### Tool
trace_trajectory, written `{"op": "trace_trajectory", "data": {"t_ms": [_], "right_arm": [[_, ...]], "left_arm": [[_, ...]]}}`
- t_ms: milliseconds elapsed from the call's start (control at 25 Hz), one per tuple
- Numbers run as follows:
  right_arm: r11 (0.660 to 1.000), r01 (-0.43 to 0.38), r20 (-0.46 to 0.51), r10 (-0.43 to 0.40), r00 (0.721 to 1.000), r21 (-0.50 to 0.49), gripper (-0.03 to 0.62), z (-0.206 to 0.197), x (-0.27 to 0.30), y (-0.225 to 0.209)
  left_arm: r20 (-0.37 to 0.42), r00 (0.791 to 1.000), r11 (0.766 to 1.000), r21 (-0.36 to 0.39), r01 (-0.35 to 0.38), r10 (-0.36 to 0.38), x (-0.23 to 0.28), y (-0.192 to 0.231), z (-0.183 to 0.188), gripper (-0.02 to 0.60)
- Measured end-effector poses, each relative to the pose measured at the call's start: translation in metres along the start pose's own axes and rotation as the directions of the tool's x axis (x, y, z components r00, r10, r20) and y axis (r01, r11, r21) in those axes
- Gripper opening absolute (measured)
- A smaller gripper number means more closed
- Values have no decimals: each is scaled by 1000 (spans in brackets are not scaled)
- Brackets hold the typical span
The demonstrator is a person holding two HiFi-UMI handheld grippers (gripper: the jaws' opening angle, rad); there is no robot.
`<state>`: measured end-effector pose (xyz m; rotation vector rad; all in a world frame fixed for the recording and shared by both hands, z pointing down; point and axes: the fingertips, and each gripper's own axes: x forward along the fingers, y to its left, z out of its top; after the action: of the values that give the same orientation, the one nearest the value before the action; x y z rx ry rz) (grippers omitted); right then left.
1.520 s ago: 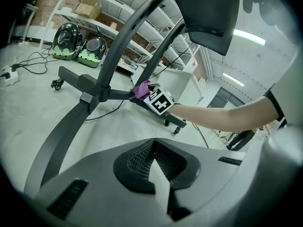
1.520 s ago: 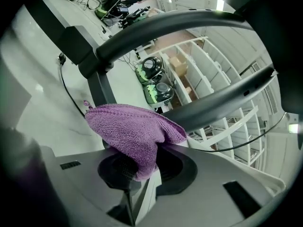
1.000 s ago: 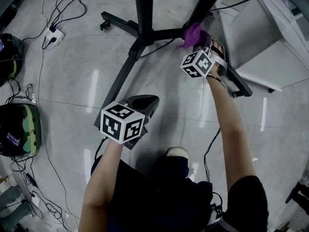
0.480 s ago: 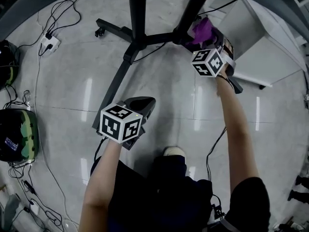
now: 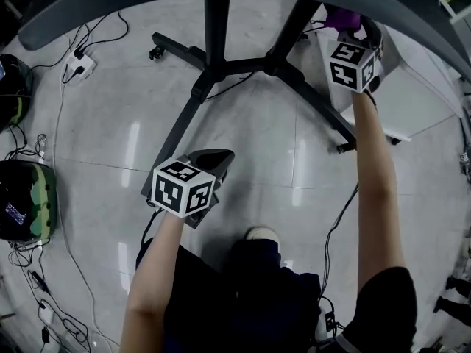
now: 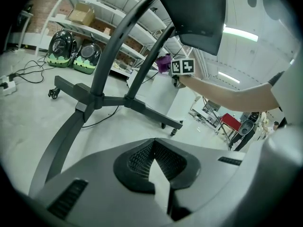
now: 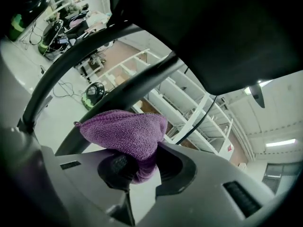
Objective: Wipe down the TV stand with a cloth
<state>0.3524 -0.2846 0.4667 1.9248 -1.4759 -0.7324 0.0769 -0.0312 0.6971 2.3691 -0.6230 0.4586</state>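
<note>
Most wiping seems left: right tool (image 7: 136,171) pinches the cloth (image 7: 124,131) near the TV stand (image 5: 215,35) upright; left tool (image 6: 154,163) is pressed together, empty.

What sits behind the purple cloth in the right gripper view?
A dark TV stand upright runs right behind the purple cloth, held by the right hand-held gripper; white shelving beyond. The cloth covers any contact point.

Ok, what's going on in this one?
A person is working on a black TV stand. The right gripper is shut on a purple cloth, held high up by one of the stand's slanted uprights; whether it touches the bar is hard to tell. The left gripper is shut, holds nothing, and hangs low over the floor near the stand's base.
</note>
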Motion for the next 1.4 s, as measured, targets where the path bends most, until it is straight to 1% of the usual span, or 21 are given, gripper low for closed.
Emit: {"op": "trace_trajectory", "data": {"t_ms": [120,280,480,640,840,1040,1200,1400], "right_arm": [[999,13,43,-14,999,40,97,21,12,-16],[998,21,85,-26,996,54,97,43,23,-27],[1000,11,116,-14,993,29,97,61,34,-26],[999,-16,127,12,992,28,97,68,33,-13],[995,-54,88,46,995,85,97,52,33,4],[995,-89,55,86,995,48,97,35,30,30],[993,-119,37,119,992,-7,97,21,27,49],[987,-158,10,158,987,-8,95,-1,28,75]], "left_arm": [[-6,1000,1000,-4,-13,13,0,5,-2,6],[-15,1000,1000,-5,-25,25,0,8,-4,6],[-12,999,999,7,-32,32,3,7,-2,6],[-9,999,999,14,-33,33,3,7,-2,6],[-13,1000,1000,10,-25,25,4,7,-5,6],[-11,1000,1000,12,-16,16,4,7,-5,6],[-13,1000,1000,9,-14,14,4,7,-7,6],[-21,1000,1000,9,-6,7,6,7,-7,6]]}}
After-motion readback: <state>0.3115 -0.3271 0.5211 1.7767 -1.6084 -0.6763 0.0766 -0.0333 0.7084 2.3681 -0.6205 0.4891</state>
